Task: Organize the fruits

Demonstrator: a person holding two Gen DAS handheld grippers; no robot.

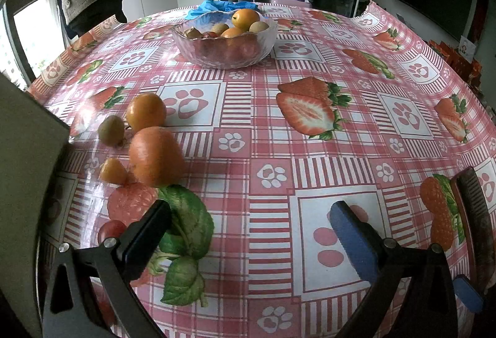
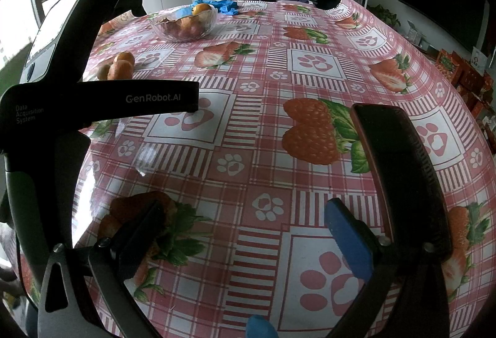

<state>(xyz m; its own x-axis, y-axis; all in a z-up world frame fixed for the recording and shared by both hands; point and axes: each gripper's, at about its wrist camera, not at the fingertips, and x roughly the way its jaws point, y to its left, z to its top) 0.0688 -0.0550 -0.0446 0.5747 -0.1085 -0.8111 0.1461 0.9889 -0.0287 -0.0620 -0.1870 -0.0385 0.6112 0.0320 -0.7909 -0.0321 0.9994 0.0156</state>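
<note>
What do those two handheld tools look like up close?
Each tool, left tool and right tool, has black angular arms with silver screws, one dark pad and one blue pad. The left one's body reads "GenRobot.AI, Data Acquisition System" in the right view.

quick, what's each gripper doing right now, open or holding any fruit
Left gripper: open, holding nothing, above the tablecloth short of the loose fruit.
Right gripper: open, holding nothing.
</note>
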